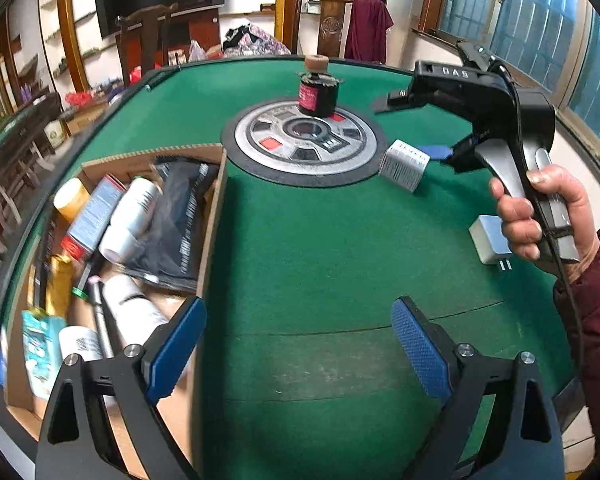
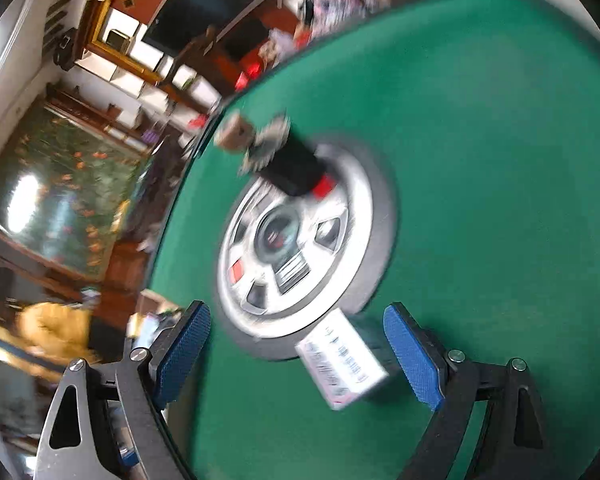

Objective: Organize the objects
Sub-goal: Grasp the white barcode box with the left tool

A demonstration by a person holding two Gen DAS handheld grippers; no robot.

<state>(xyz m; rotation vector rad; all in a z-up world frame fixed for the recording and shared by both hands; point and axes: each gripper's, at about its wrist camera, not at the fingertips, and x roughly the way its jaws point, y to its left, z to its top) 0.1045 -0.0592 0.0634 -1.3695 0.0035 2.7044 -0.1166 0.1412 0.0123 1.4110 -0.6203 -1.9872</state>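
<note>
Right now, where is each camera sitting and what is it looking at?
Left wrist: sits on the left tool, looks down across the table at the box; a hand holding the right tool shows.
Right wrist: sits on the right tool, tilted, looks at a carton; only its fingers show.
Shared: carton, disc, bottle.
</note>
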